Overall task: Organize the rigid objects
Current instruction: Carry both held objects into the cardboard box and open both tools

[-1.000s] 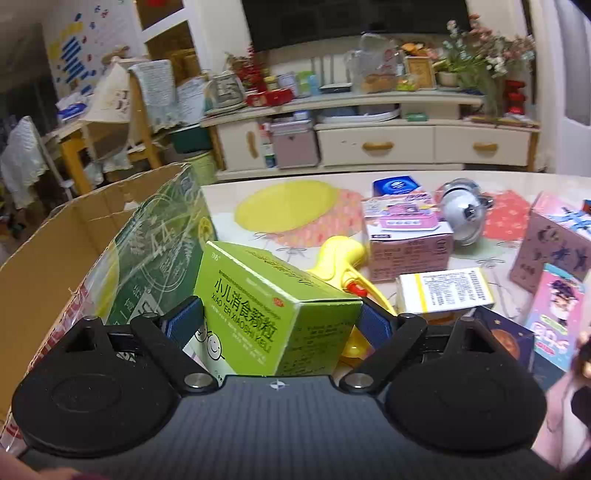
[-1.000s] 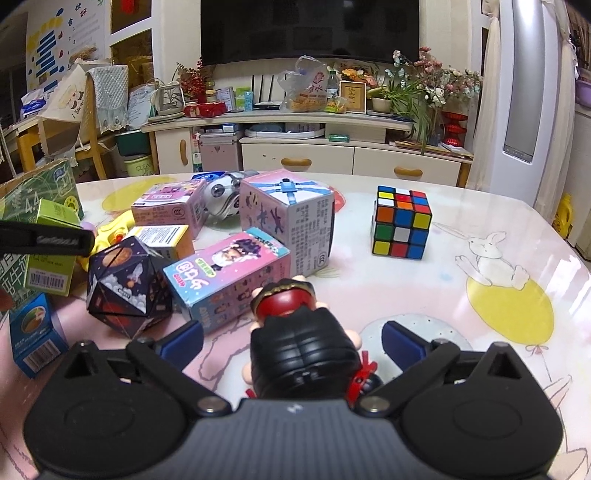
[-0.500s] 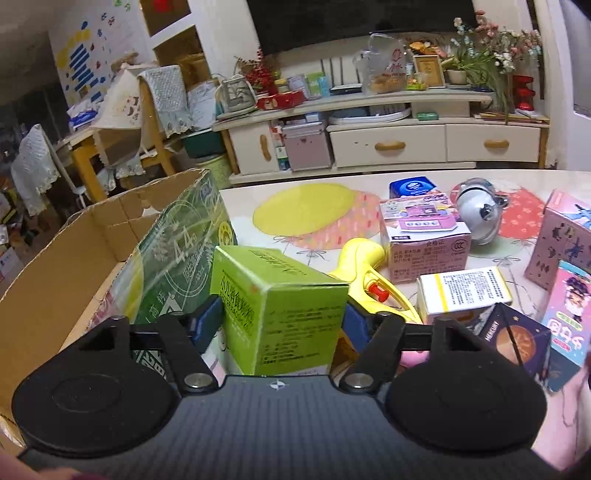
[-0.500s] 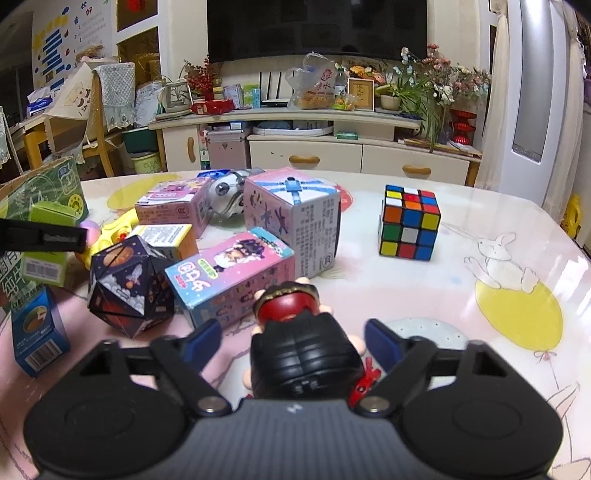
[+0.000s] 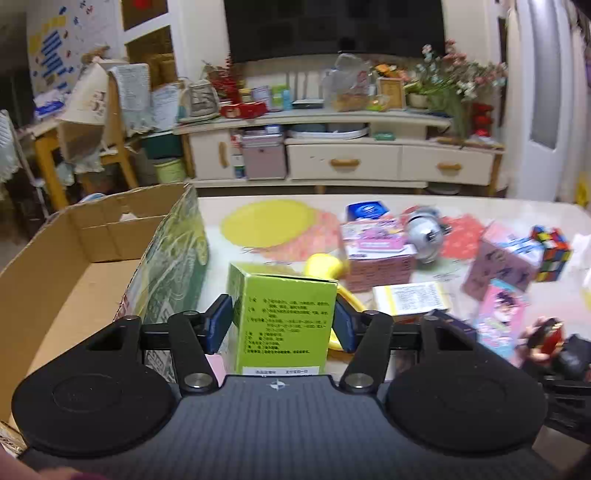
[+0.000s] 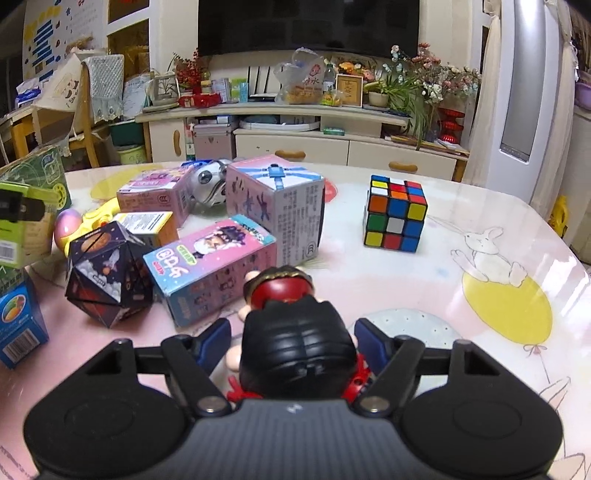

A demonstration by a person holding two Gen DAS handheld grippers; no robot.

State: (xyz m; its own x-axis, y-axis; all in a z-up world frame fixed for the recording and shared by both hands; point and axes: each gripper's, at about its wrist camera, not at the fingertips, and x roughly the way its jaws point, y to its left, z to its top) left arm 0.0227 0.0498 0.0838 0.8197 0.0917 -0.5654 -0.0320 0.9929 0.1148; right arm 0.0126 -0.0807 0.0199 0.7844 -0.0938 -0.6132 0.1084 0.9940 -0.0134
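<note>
Left tool (image 5: 283, 319) clamps the green box (image 5: 284, 325) beside the carton's rim (image 5: 162, 236); right tool (image 6: 293, 341) brackets the figurine (image 6: 295, 343), contact unclear

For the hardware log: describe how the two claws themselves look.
Both match. The left claw and right claw have blue fingertip pads on black linkage arms with silver pivot bolts, two round black discs, and a ribbed dark-grey body bearing a small white emblem. No cables or sleeves show.

Living room (TV (image 6: 308, 27), sideboard (image 6: 314, 144)).

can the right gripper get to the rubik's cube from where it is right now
Probably not yet: the right gripper has a black-haired figurine between its fingers. The Rubik's cube itself stands clear on the table.
</note>
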